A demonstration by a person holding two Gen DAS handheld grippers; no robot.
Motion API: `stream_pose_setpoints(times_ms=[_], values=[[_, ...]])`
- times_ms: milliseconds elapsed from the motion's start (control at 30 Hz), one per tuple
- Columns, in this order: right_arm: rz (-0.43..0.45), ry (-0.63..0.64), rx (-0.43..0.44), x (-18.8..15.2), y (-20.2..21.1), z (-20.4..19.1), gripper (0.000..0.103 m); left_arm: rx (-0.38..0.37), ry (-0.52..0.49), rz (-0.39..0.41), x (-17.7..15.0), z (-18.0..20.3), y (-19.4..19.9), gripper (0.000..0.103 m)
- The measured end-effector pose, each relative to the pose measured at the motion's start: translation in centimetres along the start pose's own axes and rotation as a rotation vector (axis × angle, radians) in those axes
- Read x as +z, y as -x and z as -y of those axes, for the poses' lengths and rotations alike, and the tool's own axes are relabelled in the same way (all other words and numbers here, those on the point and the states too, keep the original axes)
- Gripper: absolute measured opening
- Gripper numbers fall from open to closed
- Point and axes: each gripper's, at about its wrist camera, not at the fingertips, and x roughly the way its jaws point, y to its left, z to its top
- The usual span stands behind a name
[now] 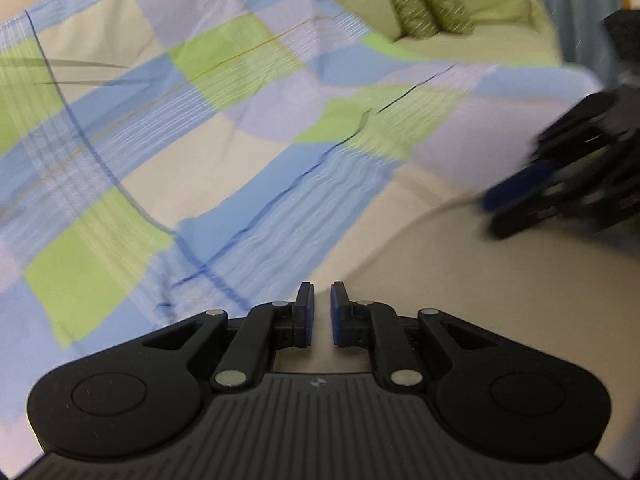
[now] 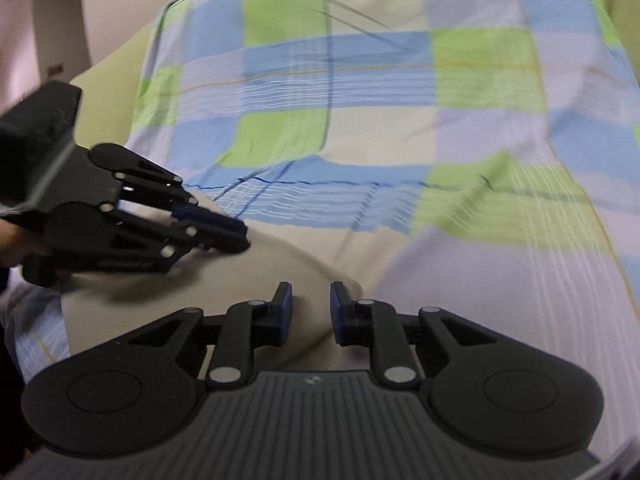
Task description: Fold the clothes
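A large checked cloth (image 1: 240, 120) in blue, green, lilac and cream squares lies spread out and fills most of both views (image 2: 380, 120). A folded edge with a dark blue stitch line runs across it. My left gripper (image 1: 322, 286) is low over the cloth's near cream part, its jaws a narrow gap apart with nothing between them. In the right wrist view the left gripper (image 2: 242, 236) comes in from the left with its tips on the cream fabric. My right gripper (image 2: 310, 286) hovers over the same cream patch, slightly open and empty; the right gripper (image 1: 490, 210) shows blurred at the right edge.
Two green patterned cushions (image 1: 424, 4) lean at the far end of a pale green sofa or bed (image 1: 500, 40). A blue-grey curtain (image 1: 580, 0) hangs behind. A person's hand (image 2: 12, 240) holds the left gripper. A pale wall (image 2: 48, 20) is at upper left.
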Motion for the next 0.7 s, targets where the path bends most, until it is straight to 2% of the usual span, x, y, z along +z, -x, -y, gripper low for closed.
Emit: stream_pose_setpoints(times_ms=[133, 200, 300, 400, 467, 500, 567, 633, 700], values=[[0.029, -0.100, -0.014, -0.4, 1.2, 0.8, 0.024, 0.032, 0.005, 0.018, 0.5, -0.2, 1.3, 0.014], [0.063, -0.163, -0.025, -0.4, 1.9, 1.6, 0.025, 0.002, 0.021, 0.058, 1.2, 0.0, 2.2, 0.014], [0.094, -0.225, 0.004, -0.1, 1.9, 2.3, 0.027, -0.122, 0.045, 0.128, 2.5, 1.4, 2.9, 0.016], [0.090, -0.230, 0.044, 0.3, 0.9, 2.4, 0.027, -0.151, -0.001, 0.106, 3.0, 3.0, 1.3, 0.016], [0.081, -0.231, 0.061, 0.5, 0.1, 2.6, 0.027, -0.155, -0.002, 0.082, 2.8, 3.1, -0.2, 0.017], [0.074, -0.226, 0.051, 0.5, -0.2, 2.6, 0.027, -0.155, -0.001, 0.074, 2.7, 3.0, -0.8, 0.022], [0.070, -0.208, -0.027, 0.6, -0.7, 3.1, 0.024, -0.118, 0.014, 0.071, 2.7, 2.5, -1.0, 0.027], [0.099, -0.215, -0.096, 0.8, -0.1, 3.4, 0.024, -0.078, 0.019, 0.058, 2.7, 2.2, -0.8, 0.026], [0.120, -0.239, -0.096, 0.8, 0.8, 3.6, 0.026, -0.061, 0.038, 0.061, 2.7, 1.7, -0.1, 0.025]])
